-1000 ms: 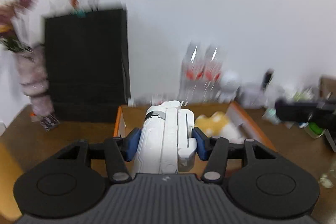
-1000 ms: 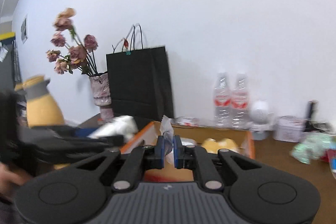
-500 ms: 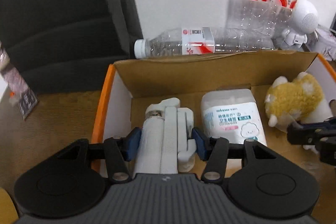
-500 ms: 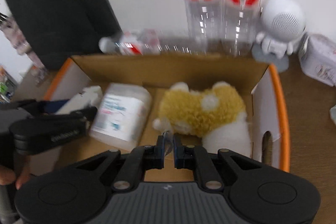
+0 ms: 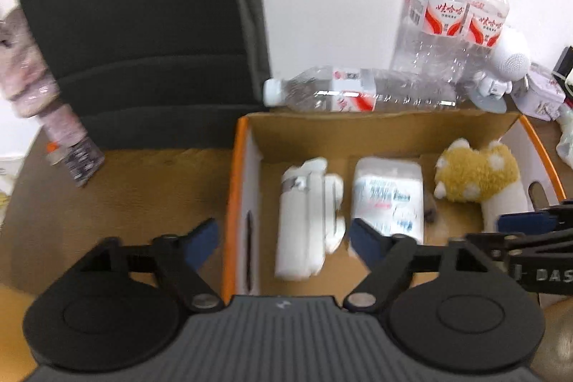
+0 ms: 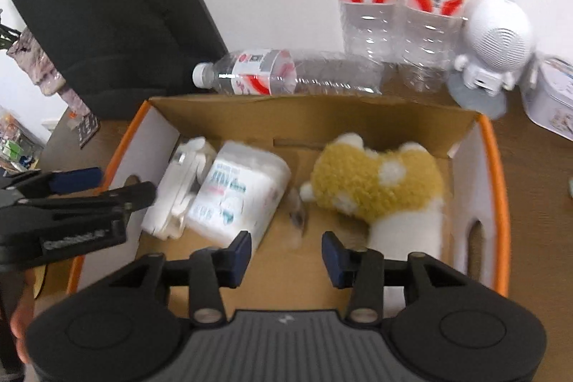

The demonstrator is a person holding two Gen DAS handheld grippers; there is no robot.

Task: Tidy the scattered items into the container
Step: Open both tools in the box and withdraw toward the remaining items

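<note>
An orange-rimmed cardboard box point(image 5: 231, 203) point(image 6: 498, 203) holds a white folded device point(image 5: 304, 213) point(image 6: 179, 196) at its left, a cotton-bud packet point(image 5: 386, 192) point(image 6: 240, 192) and a yellow plush toy point(image 5: 476, 174) point(image 6: 376, 181). My left gripper point(image 5: 283, 238) hovers over the device, jaws opening wide, pads clear of it. My right gripper point(image 6: 286, 256) is opening above a small clear wrapper piece point(image 6: 297, 213) on the box floor between packet and plush, not touching it. Each gripper shows at the edge of the other's view.
Behind the box lies a clear water bottle point(image 6: 286, 72), with two more upright point(image 6: 397, 2) against the wall. A black paper bag point(image 5: 143, 31) stands at the back left, a white astronaut figure point(image 6: 494, 42) and a white tin point(image 6: 551, 99) at the right.
Both grippers came down over the box and opened. The white device left the left jaws and now lies in the box; the clear piece left the right jaws.
</note>
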